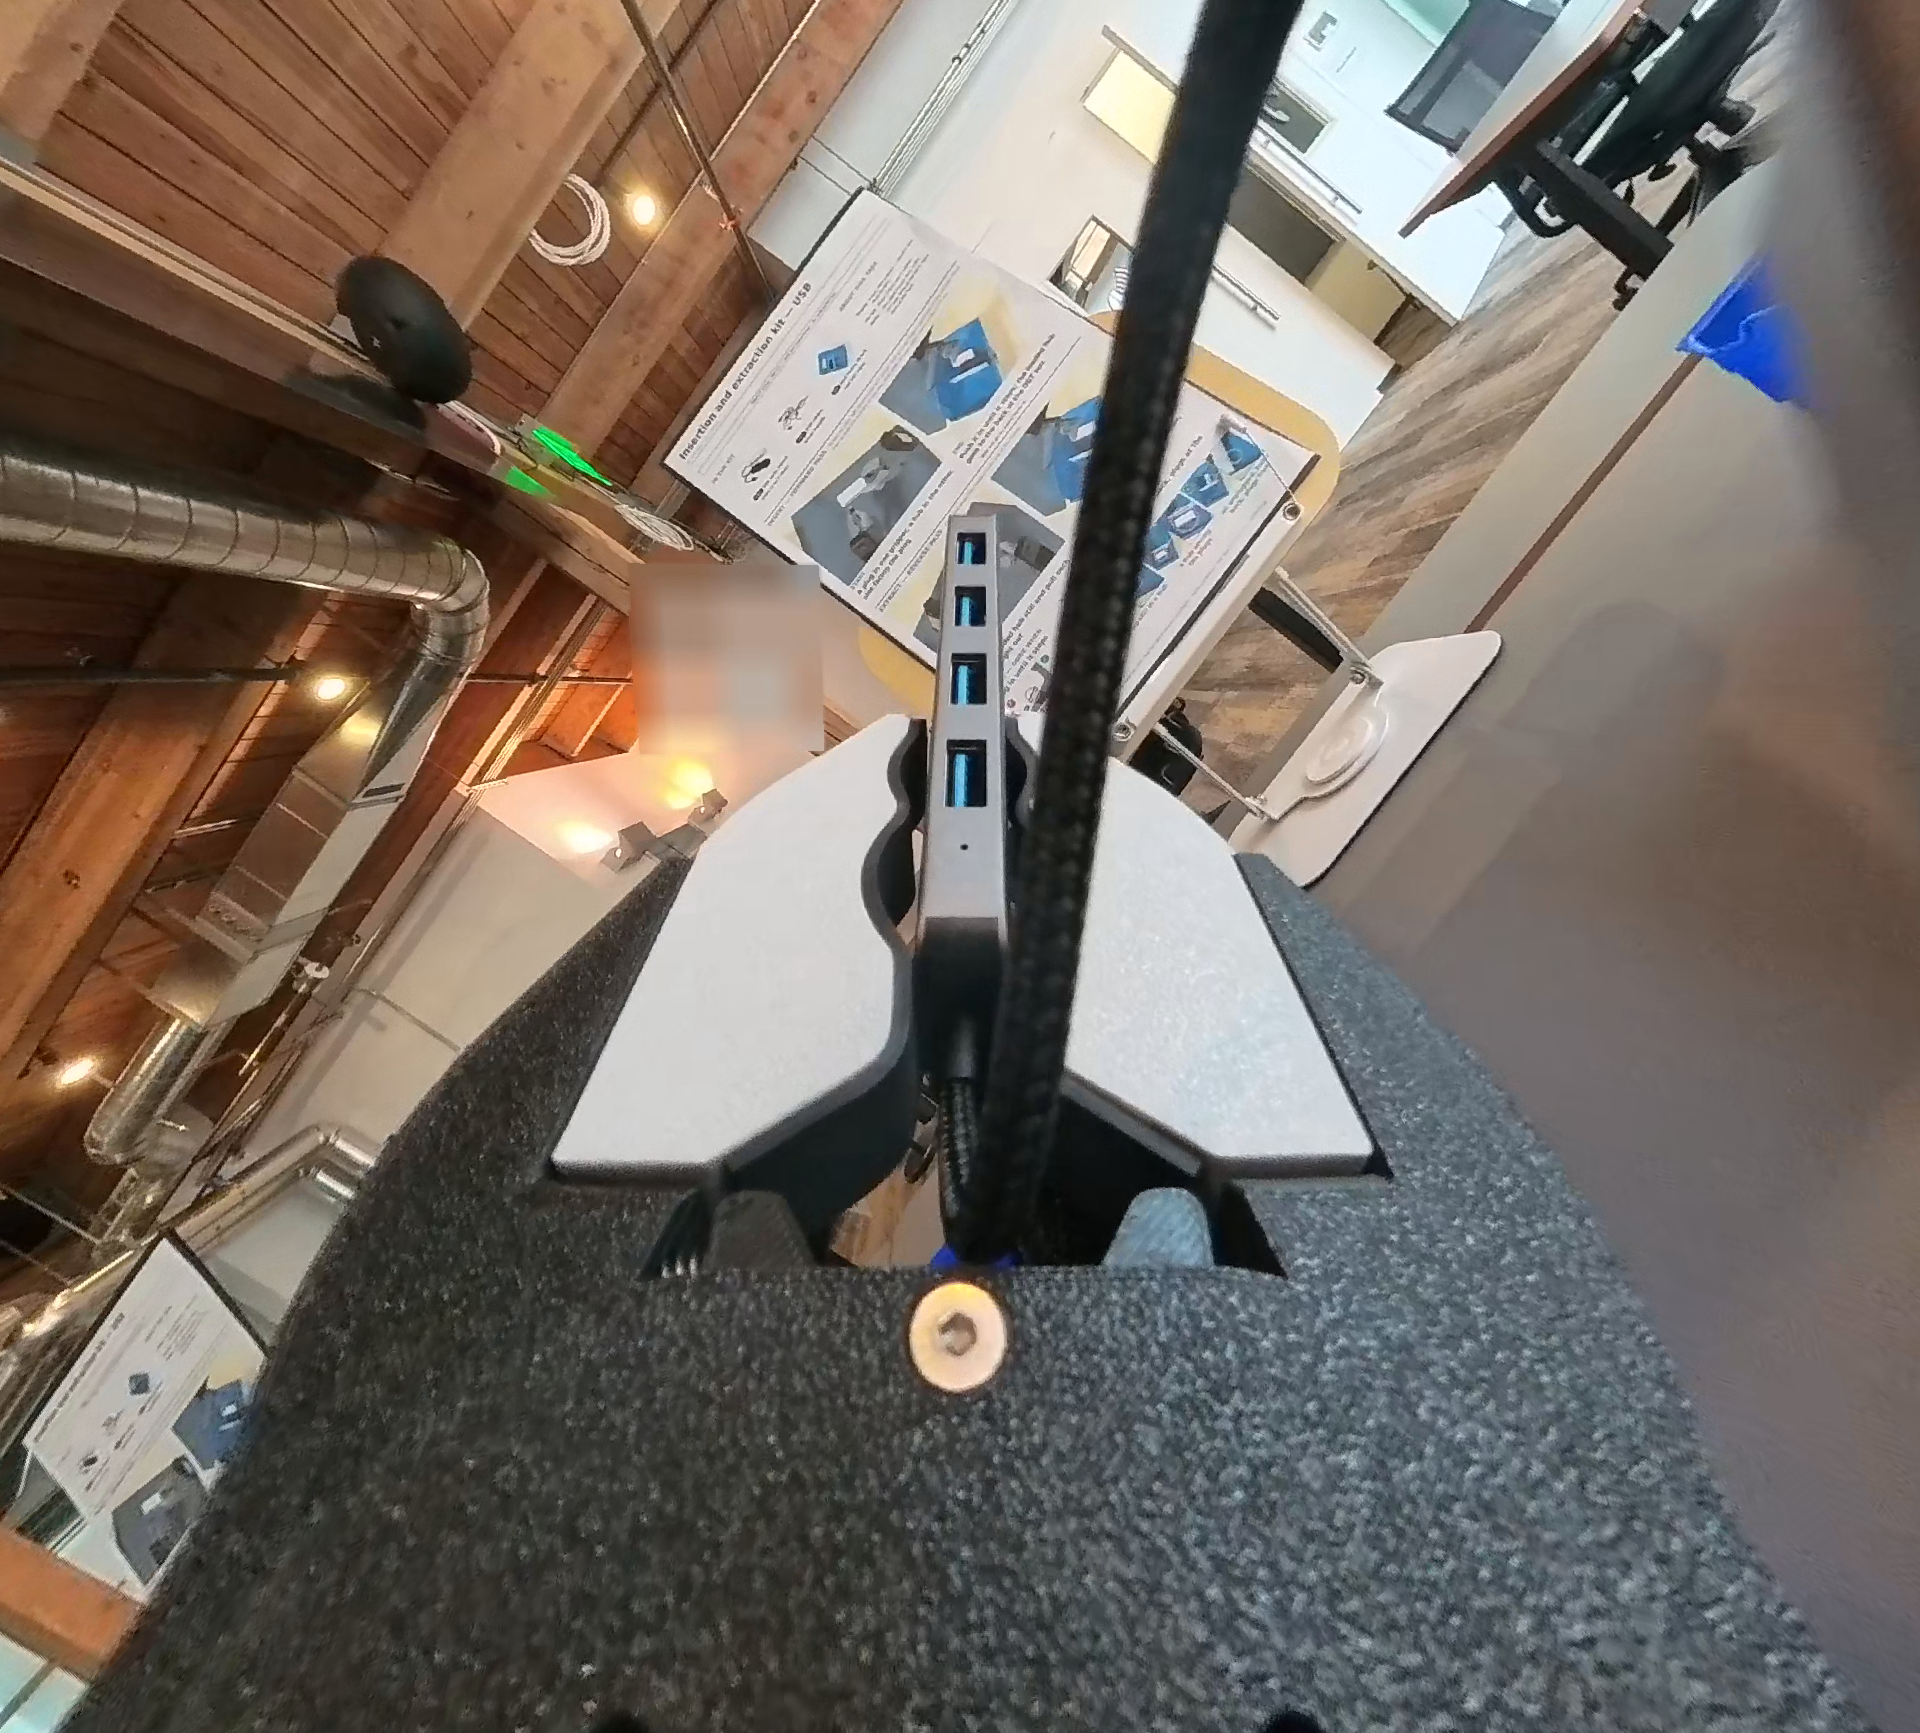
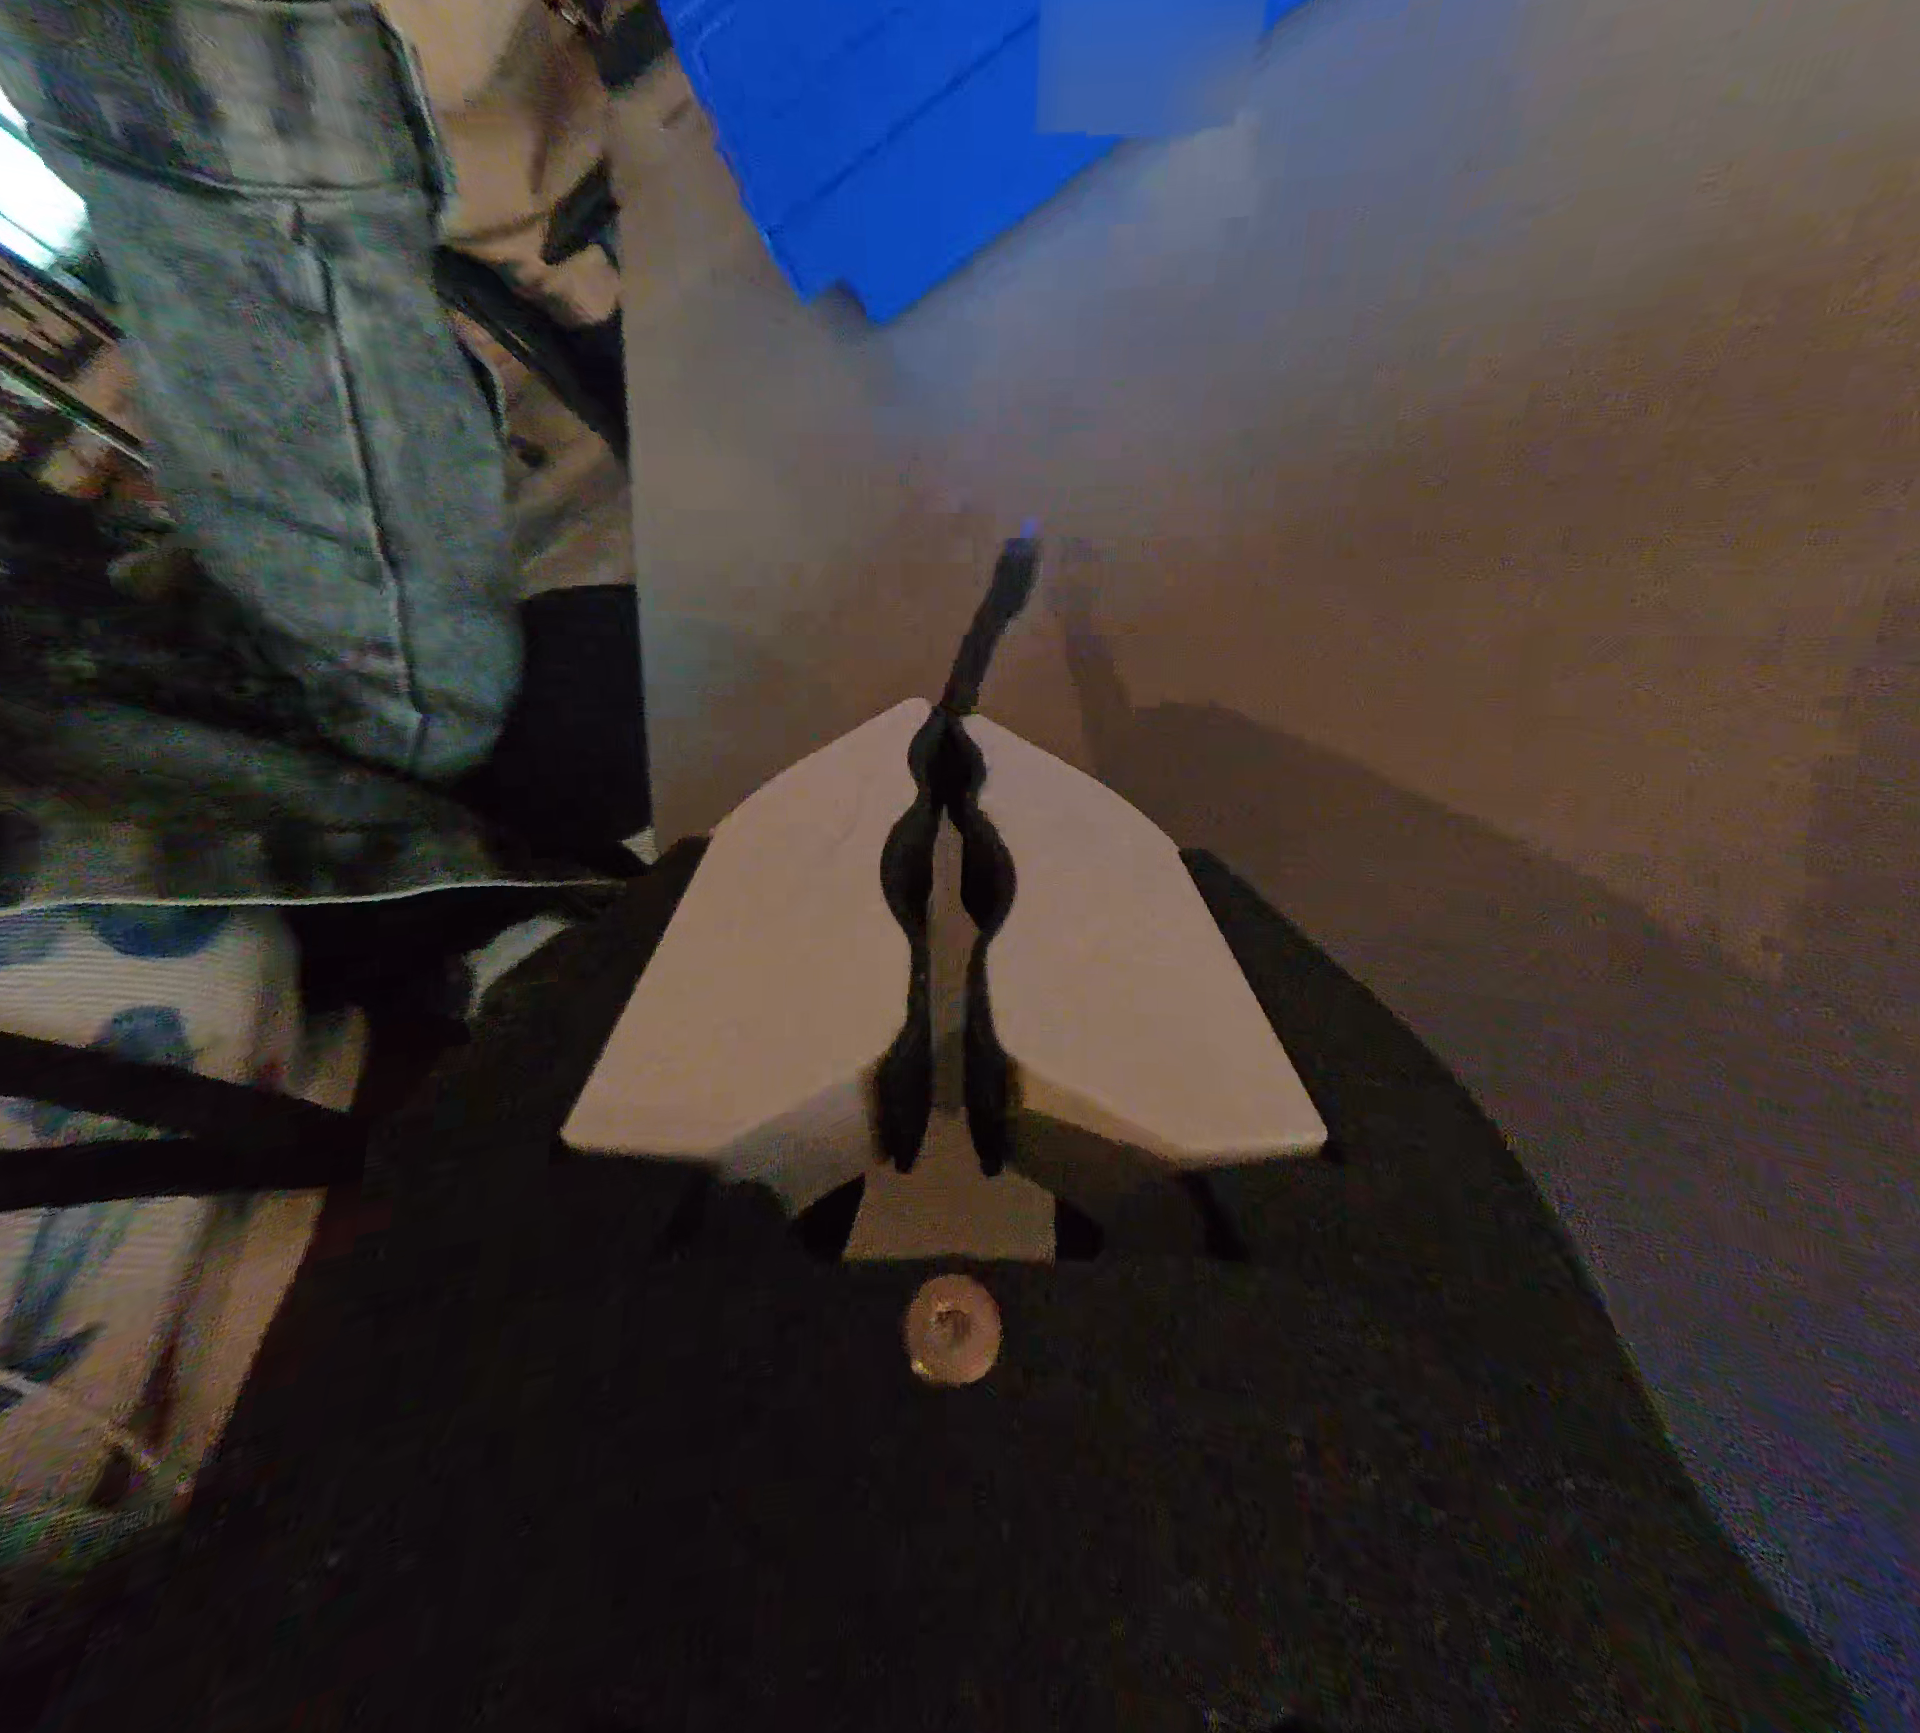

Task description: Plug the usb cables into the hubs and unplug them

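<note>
The left gripper [image 1: 961, 810] is tilted upward toward a timber ceiling and holds a slim grey USB hub [image 1: 968, 727] clamped between its 2 grey fingers [image 1: 769, 987]. The hub's long axis runs straight ahead along the fingers; its near end, where its own braided lead leaves, sits deep between them, and its far end juts past the tips. Its edge with 4 blue ports faces the camera, all 4 showing open. A thick black braided cable [image 1: 1132, 457] rises from below the near end, passes just right of the hub and curves up out of the top of the view. Beyond the tips stands a printed instruction board [image 1: 935, 395], and further off a silver duct [image 1: 260, 540] lies left of the claw. The right gripper [image 2: 951, 727] points down at a grey-brown table [image 2: 1455, 488], its fingers [image 2: 790, 956] nearly closed on a thin black cable end whose USB plug [image 2: 1013, 571] sticks out ahead of the tips, leaning slightly right, with a blue tip at its far end. Further ahead on the table lies a blue bin [image 2: 883, 52]; left of the claw is a person's denim sleeve [image 2: 291, 353].
</note>
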Action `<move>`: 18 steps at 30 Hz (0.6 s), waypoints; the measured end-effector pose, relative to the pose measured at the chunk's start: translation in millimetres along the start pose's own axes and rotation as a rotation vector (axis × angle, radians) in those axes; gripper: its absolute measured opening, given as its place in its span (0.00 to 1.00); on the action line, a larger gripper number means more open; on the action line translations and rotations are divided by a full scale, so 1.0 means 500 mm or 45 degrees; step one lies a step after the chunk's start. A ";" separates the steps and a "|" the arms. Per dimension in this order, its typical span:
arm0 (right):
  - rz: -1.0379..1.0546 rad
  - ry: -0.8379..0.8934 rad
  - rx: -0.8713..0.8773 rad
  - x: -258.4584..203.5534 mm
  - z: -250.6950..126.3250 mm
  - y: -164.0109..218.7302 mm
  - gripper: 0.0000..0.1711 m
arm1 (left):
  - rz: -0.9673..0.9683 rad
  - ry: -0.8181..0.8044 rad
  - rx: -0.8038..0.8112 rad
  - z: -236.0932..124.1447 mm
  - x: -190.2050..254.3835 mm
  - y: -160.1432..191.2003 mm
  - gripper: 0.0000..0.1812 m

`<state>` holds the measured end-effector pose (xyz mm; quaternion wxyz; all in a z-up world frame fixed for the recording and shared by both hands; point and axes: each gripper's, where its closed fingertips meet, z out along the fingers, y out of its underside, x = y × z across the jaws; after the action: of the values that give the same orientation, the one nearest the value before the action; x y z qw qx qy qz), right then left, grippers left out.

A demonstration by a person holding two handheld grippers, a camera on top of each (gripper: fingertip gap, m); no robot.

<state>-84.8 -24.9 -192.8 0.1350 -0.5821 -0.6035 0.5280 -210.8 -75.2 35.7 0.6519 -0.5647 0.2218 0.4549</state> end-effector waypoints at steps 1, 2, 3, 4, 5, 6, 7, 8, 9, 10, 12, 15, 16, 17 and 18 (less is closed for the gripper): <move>0.059 -0.037 -0.010 -0.008 0.001 0.001 0.00 | 0.000 0.001 -0.002 0.000 0.000 0.001 0.07; 0.103 -0.050 -0.036 -0.011 0.002 0.005 0.00 | 0.000 0.002 -0.003 0.001 0.001 0.002 0.07; 0.133 -0.032 -0.075 -0.005 0.003 0.013 0.00 | 0.000 0.004 -0.004 0.001 0.001 0.002 0.07; 0.151 0.011 -0.130 0.007 0.005 0.023 0.00 | 0.001 0.005 -0.005 0.002 0.002 0.002 0.07; 0.153 0.064 -0.195 0.021 0.008 0.037 0.00 | 0.005 0.006 -0.006 0.002 0.003 0.001 0.07; 0.150 0.115 -0.258 0.035 0.010 0.049 0.00 | 0.012 0.007 -0.006 0.002 0.004 0.000 0.07; 0.136 0.159 -0.326 0.047 0.012 0.063 0.00 | 0.018 0.009 -0.007 0.002 0.005 -0.002 0.07; 0.107 0.183 -0.377 0.052 0.013 0.070 0.00 | 0.024 0.010 -0.006 0.001 0.006 -0.004 0.07; 0.074 0.213 -0.404 0.056 0.014 0.071 0.00 | 0.026 0.009 -0.003 0.001 0.005 -0.006 0.07; 0.025 0.271 -0.432 0.064 0.013 0.072 0.03 | 0.023 0.010 0.000 0.000 0.005 -0.006 0.07; -0.121 0.358 -0.464 0.070 0.009 0.063 0.15 | 0.013 0.009 0.004 0.000 0.003 -0.005 0.07; -0.459 0.454 -0.446 0.053 0.014 0.026 0.16 | 0.004 0.011 -0.010 0.002 0.002 0.004 0.07; -0.550 0.469 -0.438 0.041 0.023 0.015 0.18 | 0.001 0.011 -0.013 0.002 0.002 0.005 0.07; -0.615 0.462 -0.445 0.027 0.036 0.012 0.19 | -0.001 0.012 -0.012 0.002 0.002 0.006 0.07; -0.654 0.456 -0.462 0.018 0.052 0.013 0.20 | -0.003 0.012 -0.011 0.002 0.001 0.005 0.07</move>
<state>-104.2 -31.4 -212.6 0.2613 -0.5093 -0.7806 0.2509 -212.7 -74.3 34.2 0.6488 -0.5699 0.2224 0.4525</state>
